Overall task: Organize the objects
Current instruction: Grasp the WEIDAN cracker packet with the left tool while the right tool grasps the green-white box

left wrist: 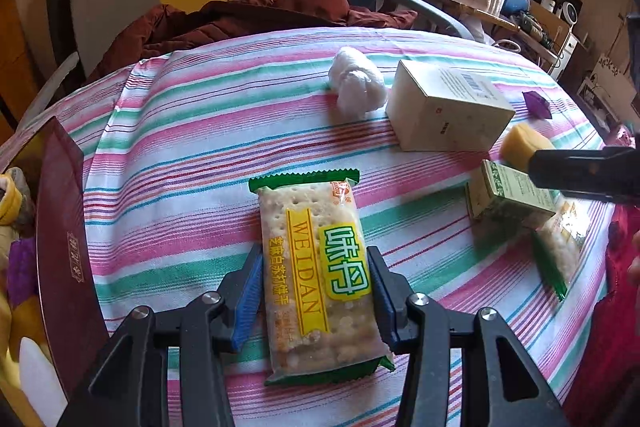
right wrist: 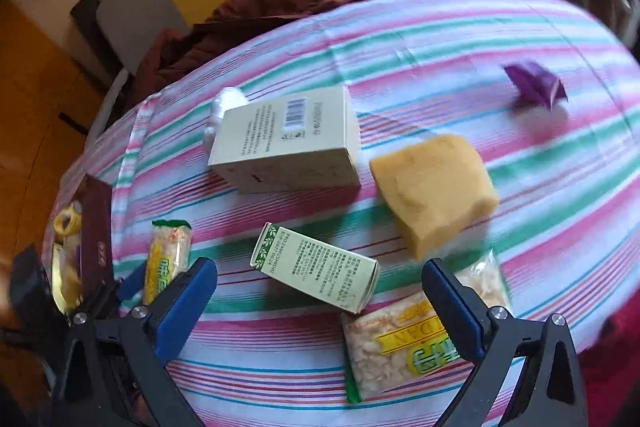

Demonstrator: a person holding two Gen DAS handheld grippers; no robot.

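- We see the left hand-held gripper [left wrist: 316, 291] pinching a cracker packet [left wrist: 316, 279] between its blue pads, one on each long side; the clear wrapper with green crimped ends reads "WEIDAN" on a yellow band, beside green Chinese characters.
- The packet lies on the tabletop [left wrist: 192, 155], under a woven cloth striped pink, green and white.
- At 1 o'clock from the packet lies a plain cream cardboard box [left wrist: 448, 107] with a barcode; a crinkly white wad [left wrist: 356, 83] sits just beside it at 12 o'clock.
- At 9 o'clock stands a dark red box [left wrist: 64, 227] with gold characters we cannot read.
- Our right hand-held gripper [right wrist: 320, 291] is spread wide, gripping nothing, above a small green-and-white carton [right wrist: 316, 273] printed with fine text.
- A second cracker packet [right wrist: 400, 343] lies at 5 o'clock from that carton, a yellow spongy block [right wrist: 436, 191] at 1 o'clock.
- A folded purple paper shape [right wrist: 534, 87] sits well apart, at 2 o'clock.
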